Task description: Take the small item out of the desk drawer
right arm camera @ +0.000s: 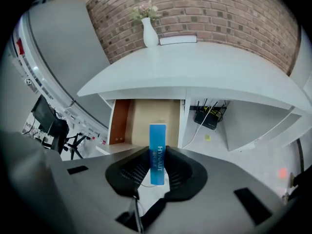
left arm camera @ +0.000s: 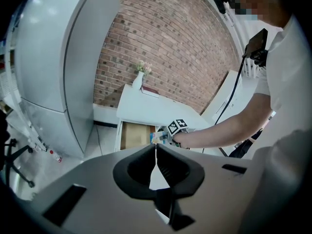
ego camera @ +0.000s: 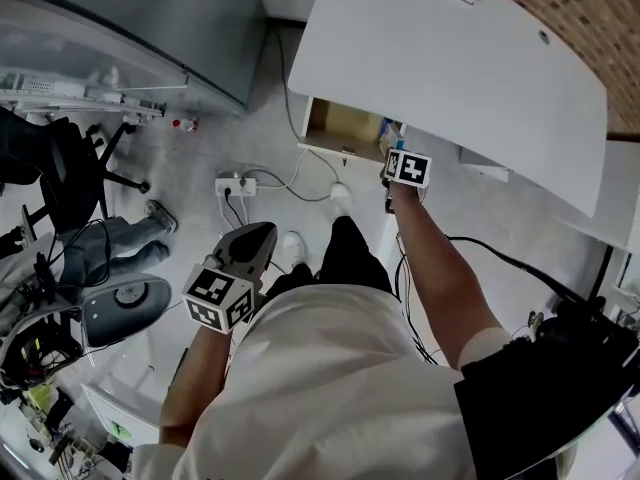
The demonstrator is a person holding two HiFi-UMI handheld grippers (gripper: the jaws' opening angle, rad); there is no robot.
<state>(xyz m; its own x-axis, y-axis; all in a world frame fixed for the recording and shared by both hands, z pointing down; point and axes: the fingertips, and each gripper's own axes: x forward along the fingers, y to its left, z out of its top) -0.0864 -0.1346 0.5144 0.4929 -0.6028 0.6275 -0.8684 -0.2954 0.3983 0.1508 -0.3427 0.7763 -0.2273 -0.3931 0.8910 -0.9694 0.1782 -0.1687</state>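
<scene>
A small blue box [right arm camera: 157, 150] with white print stands upright between the pads of my right gripper [right arm camera: 157, 167], which is shut on it. Beyond it lies the open desk drawer [right arm camera: 146, 116], its brown bottom bare, under the white desk top [right arm camera: 195, 72]. In the head view the right gripper [ego camera: 392, 163] holds the blue box [ego camera: 391, 134] at the drawer's [ego camera: 340, 126] right front corner. My left gripper [ego camera: 262, 236] hangs low beside the person's left side, shut and holding nothing. The left gripper view shows its own jaws [left arm camera: 156, 152] together, with the drawer [left arm camera: 134, 134] and blue box [left arm camera: 157, 137] far ahead.
A white vase [right arm camera: 149, 30] with flowers and a book [right arm camera: 178, 39] sit on the desk against the brick wall. A black router [right arm camera: 207, 117] with cables sits under the desk. A power strip [ego camera: 236, 185] lies on the floor, with an office chair [ego camera: 70, 173] and a grey cabinet [ego camera: 150, 18] to the left.
</scene>
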